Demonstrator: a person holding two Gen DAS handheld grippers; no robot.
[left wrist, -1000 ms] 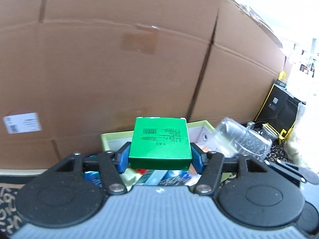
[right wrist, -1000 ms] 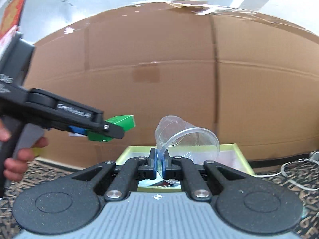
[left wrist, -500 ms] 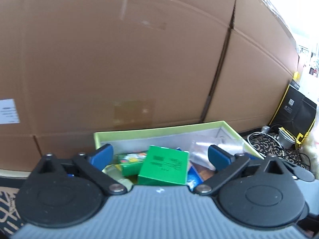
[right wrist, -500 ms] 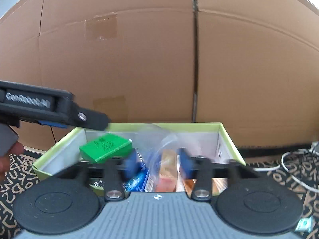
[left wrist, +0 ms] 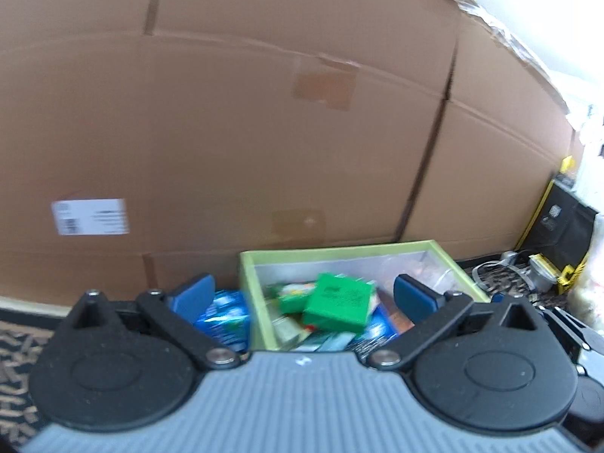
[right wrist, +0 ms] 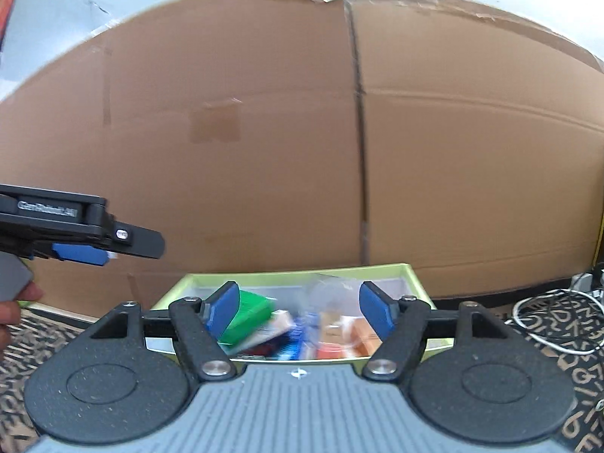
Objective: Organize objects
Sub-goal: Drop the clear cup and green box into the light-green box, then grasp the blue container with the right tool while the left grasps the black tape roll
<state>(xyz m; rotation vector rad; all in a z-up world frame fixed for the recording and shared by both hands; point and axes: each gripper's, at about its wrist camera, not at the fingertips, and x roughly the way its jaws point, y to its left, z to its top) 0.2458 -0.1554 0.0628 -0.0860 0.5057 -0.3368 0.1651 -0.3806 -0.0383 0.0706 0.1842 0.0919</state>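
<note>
In the left wrist view the left tongs (left wrist: 300, 294) stand spread wide at the lower frame, nothing between the pads. The right tongs (right wrist: 298, 307) are opening, empty too. Just beyond, at lower centre, the light green tray (left wrist: 339, 251) holds the green box (left wrist: 338, 304), lying tilted on other packets, with a blurred clear plastic cup (right wrist: 332, 287) beside it. Behind rises a big cardboard box (left wrist: 264, 113).
</note>
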